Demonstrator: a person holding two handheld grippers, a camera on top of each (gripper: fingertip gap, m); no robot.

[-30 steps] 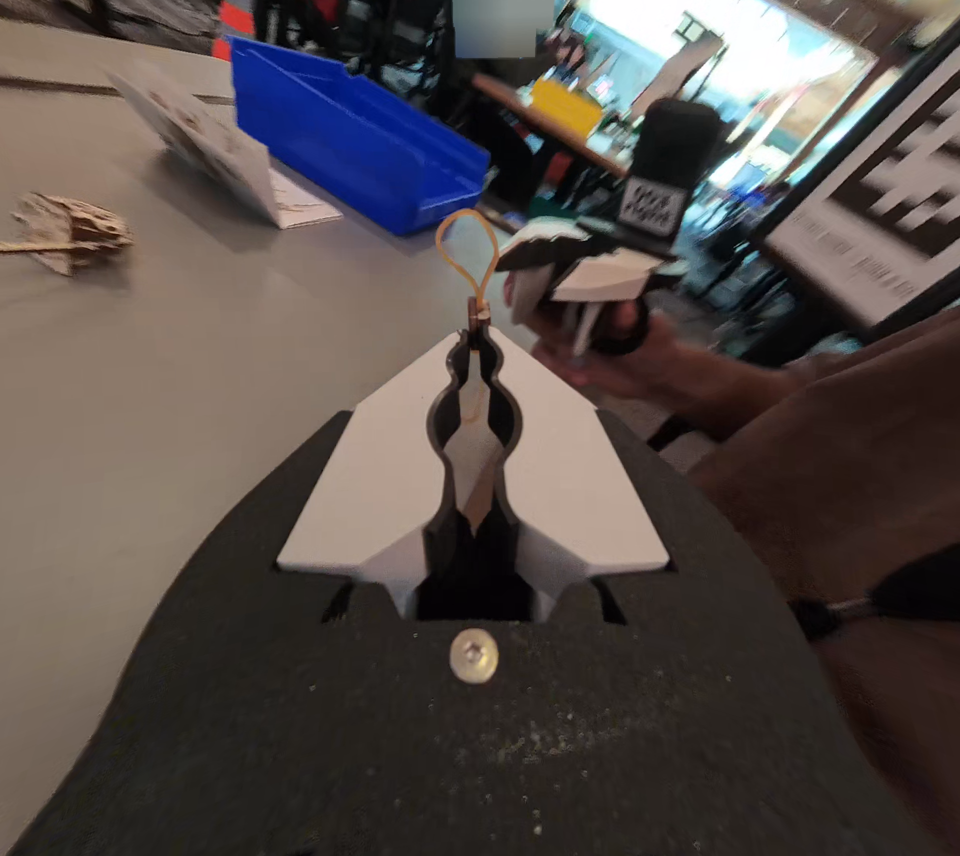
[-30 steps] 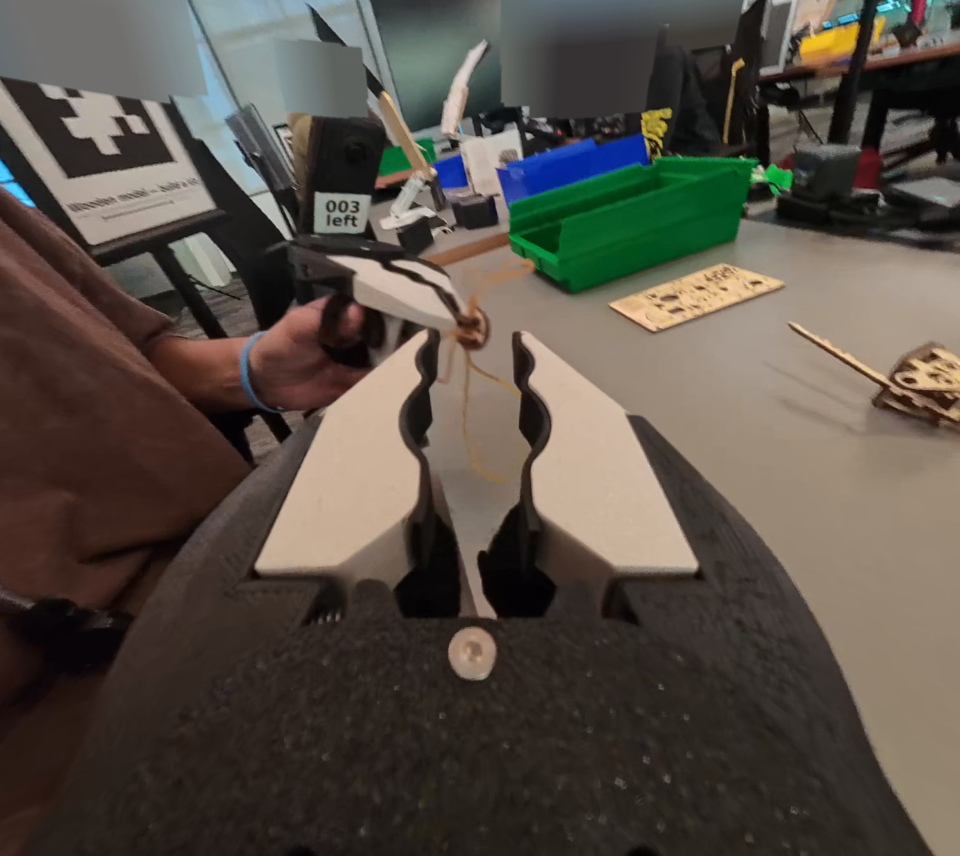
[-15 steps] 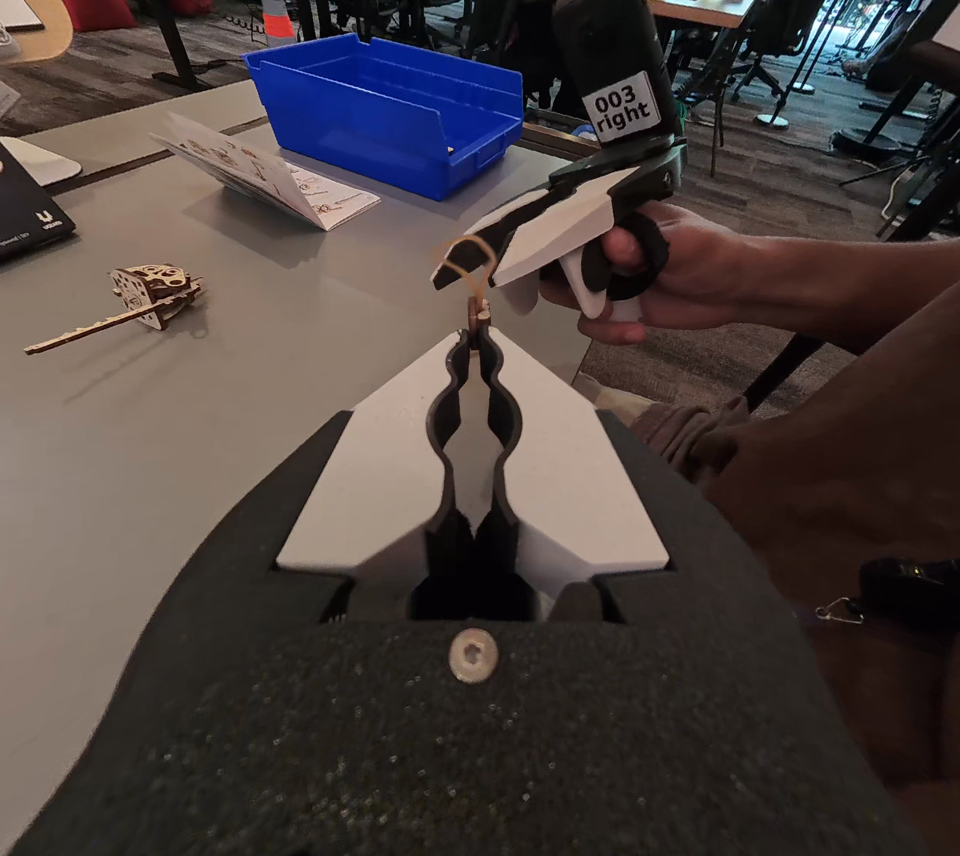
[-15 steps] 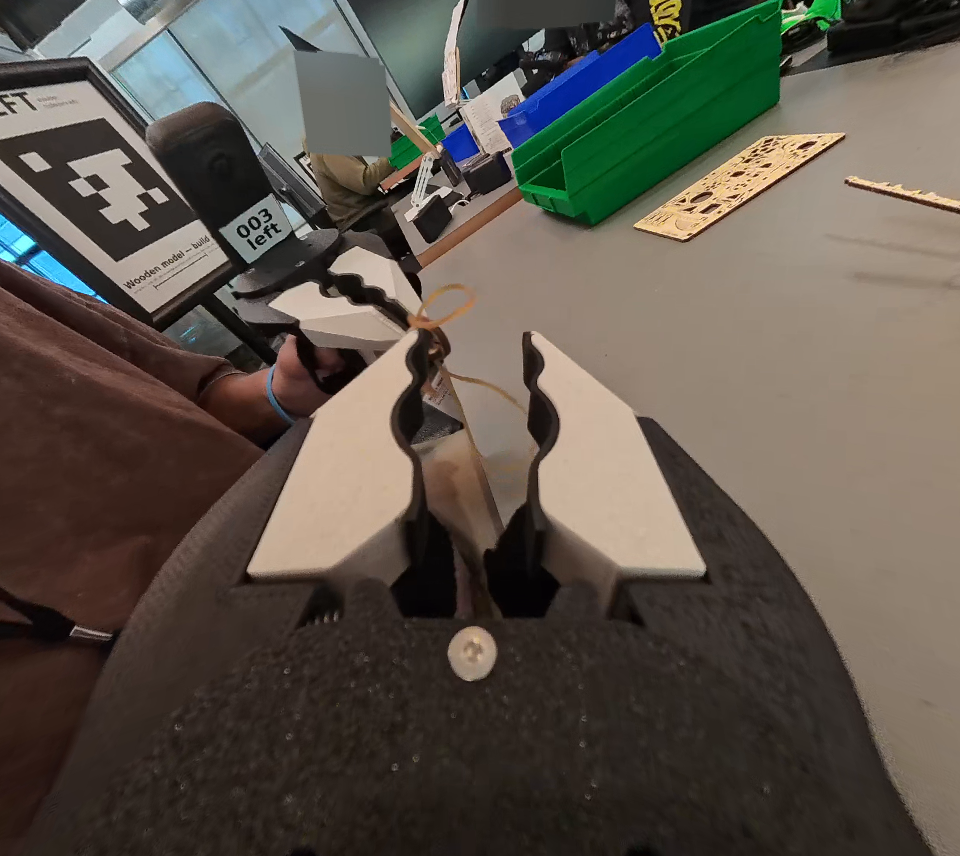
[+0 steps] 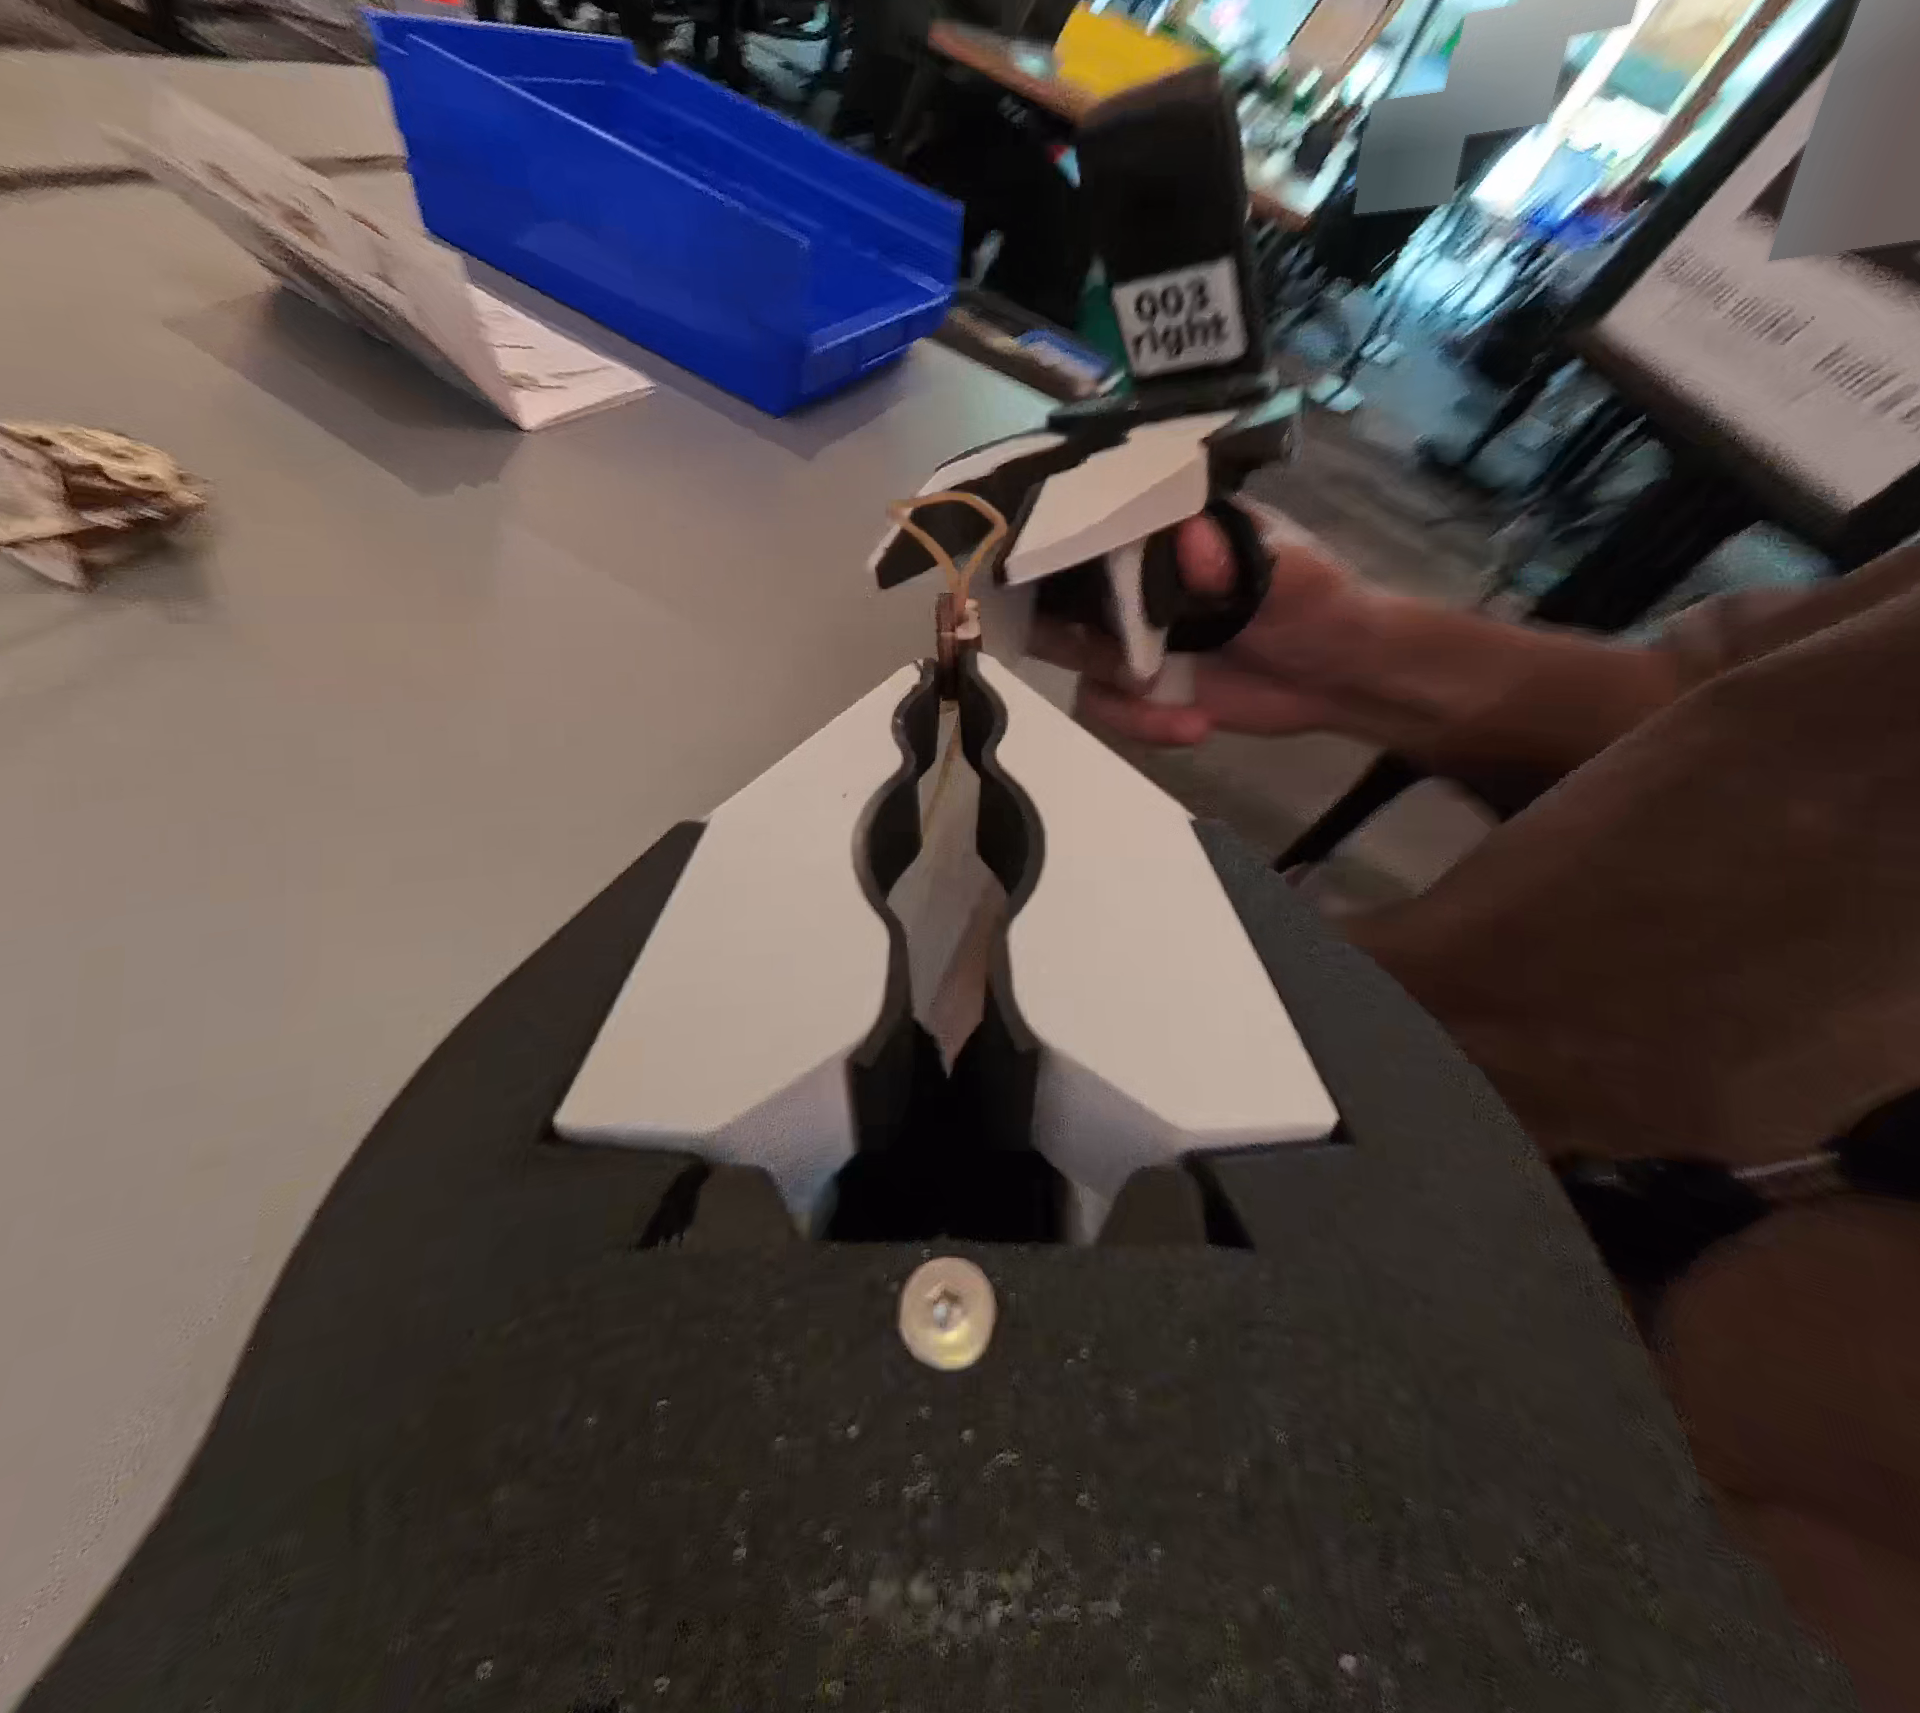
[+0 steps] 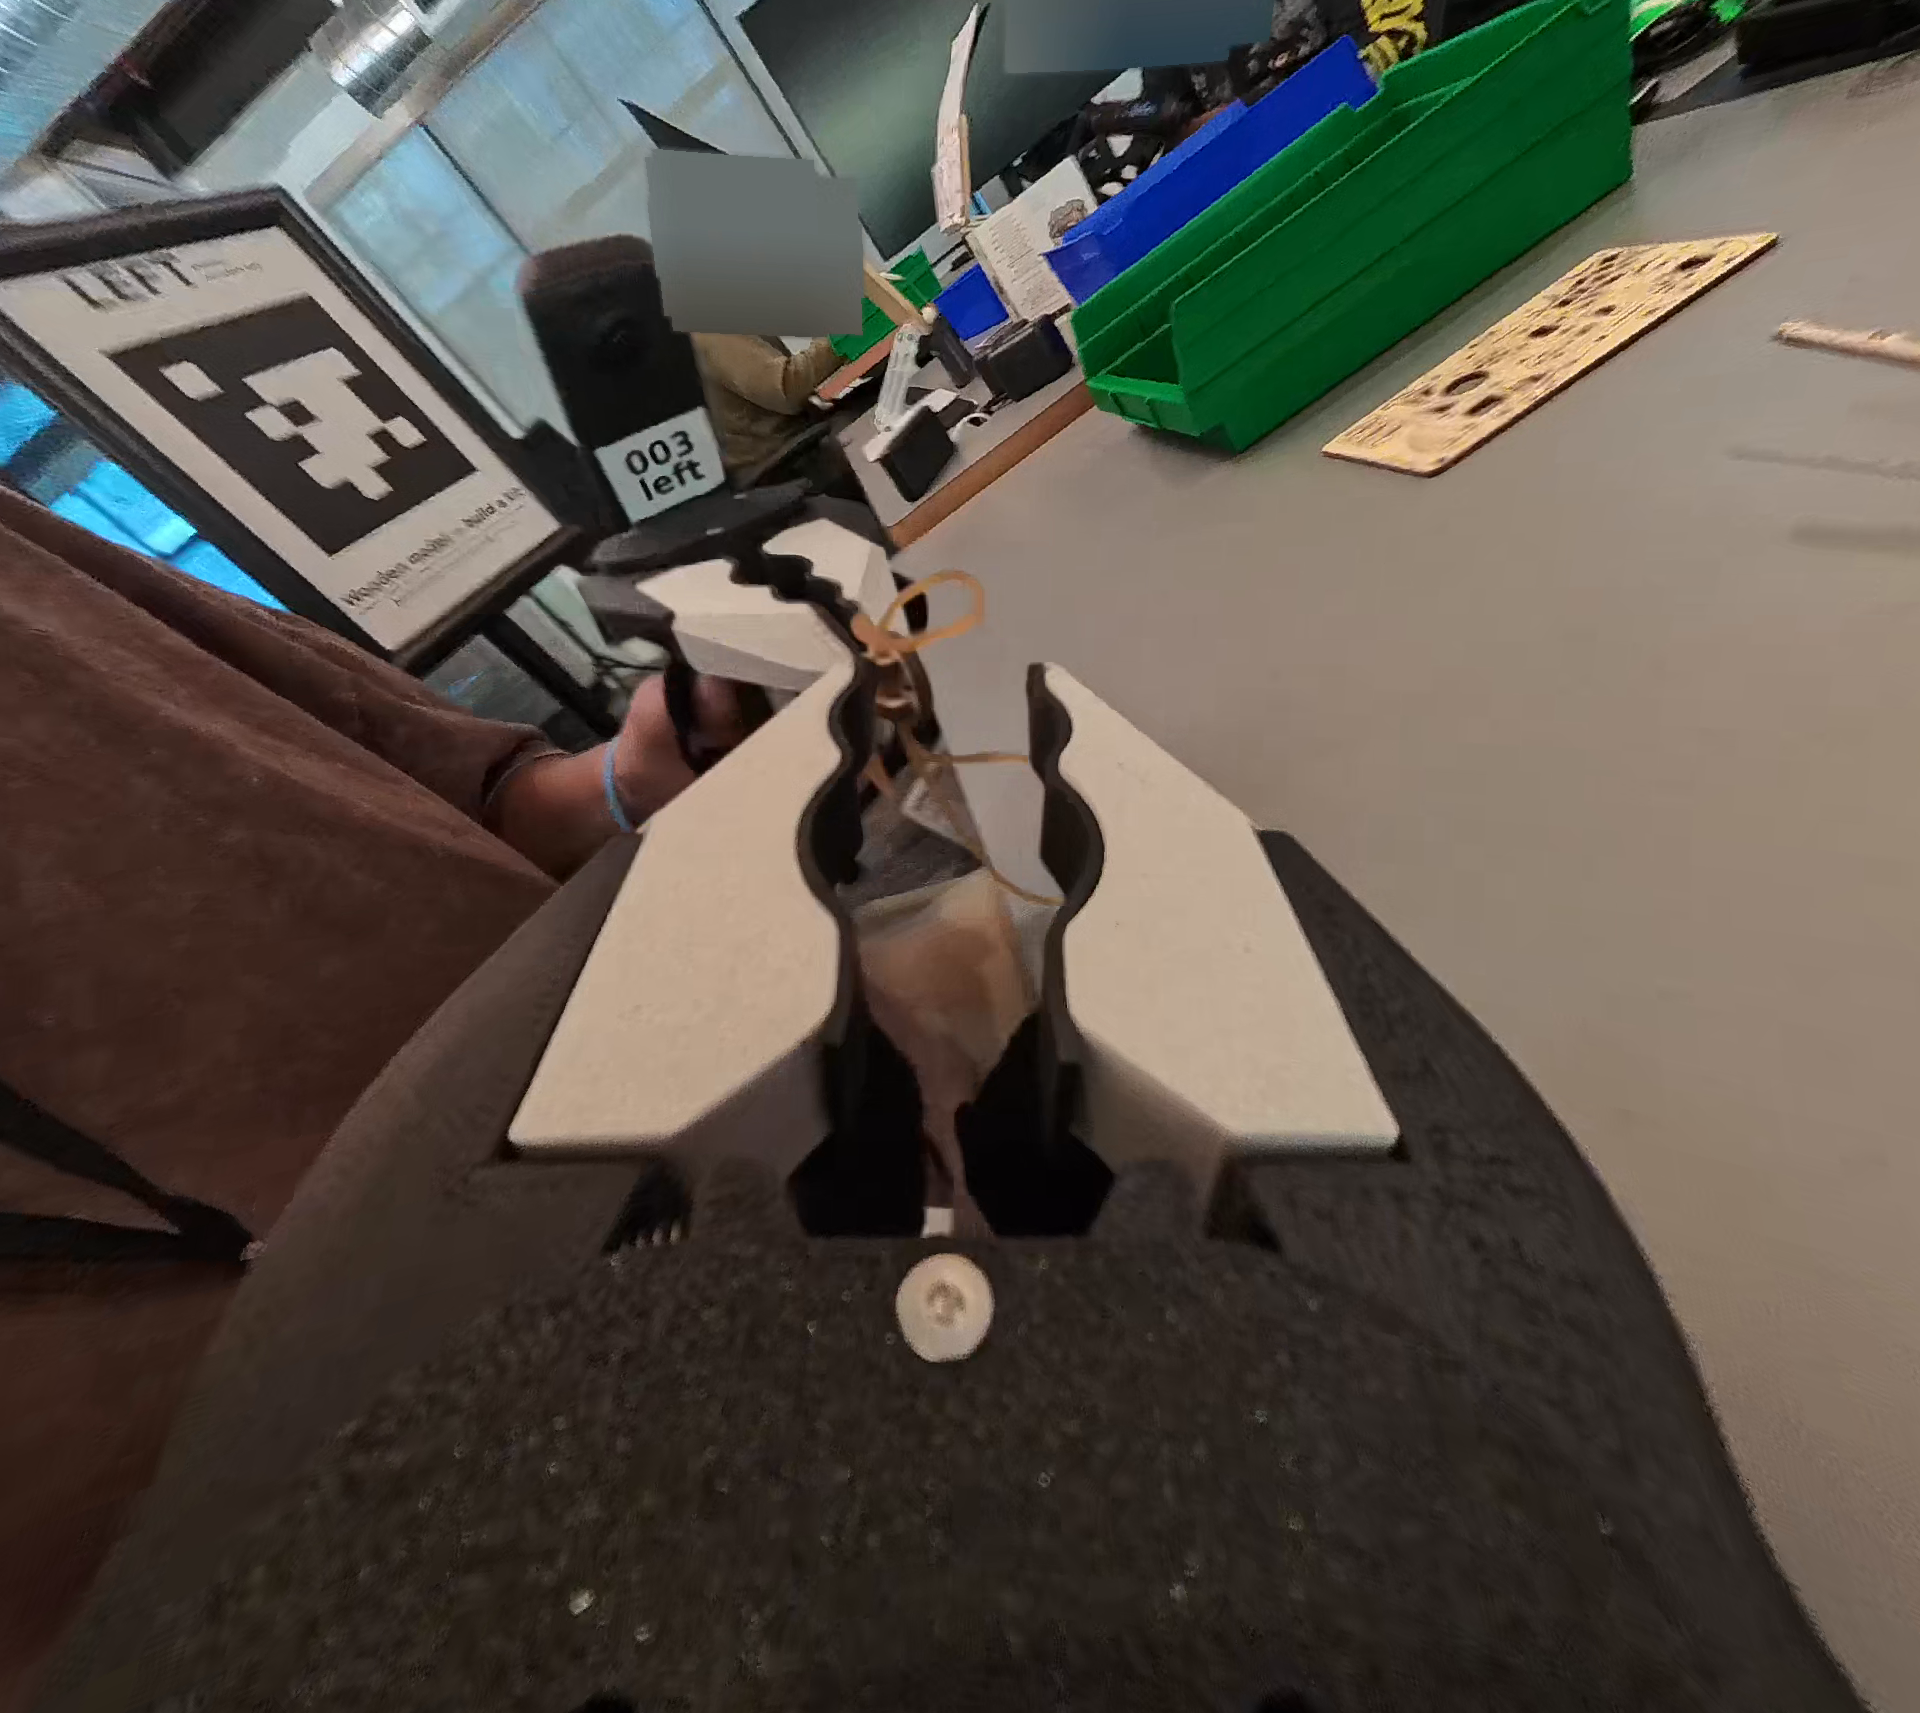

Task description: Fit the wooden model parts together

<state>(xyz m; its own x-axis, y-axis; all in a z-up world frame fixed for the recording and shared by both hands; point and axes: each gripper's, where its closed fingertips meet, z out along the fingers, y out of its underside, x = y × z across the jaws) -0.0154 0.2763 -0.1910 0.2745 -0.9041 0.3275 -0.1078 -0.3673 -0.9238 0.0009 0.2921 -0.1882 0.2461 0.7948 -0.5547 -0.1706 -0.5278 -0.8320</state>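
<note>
My left gripper (image 5: 948,676) is shut on a small wooden part (image 5: 954,637) at its tips. A tan rubber band (image 5: 951,525) loops up from that part. My right gripper (image 6: 940,681) is open, with its fingertips right at the left gripper's tips (image 6: 862,624). The rubber band (image 6: 935,609) shows there too, and a strand of it runs across to the right gripper's right finger (image 6: 1060,728). In the left wrist view the right gripper (image 5: 951,560) hovers just above the part, with the loop between its fingers. Both are held over the table's near edge.
A partly built wooden model (image 5: 88,489) lies at the left of the grey table (image 5: 416,676). Behind it are a booklet (image 5: 364,271) and a blue bin (image 5: 665,209). A green bin (image 6: 1351,250), a punched wooden sheet (image 6: 1548,354) and a wooden stick (image 6: 1849,344) lie to the right. The grippers are tip to tip, or close to it.
Both cameras have swung and tilted. The right gripper stays open at the left gripper's tips. A strand of the band now stretches across to the right gripper's right finger.
</note>
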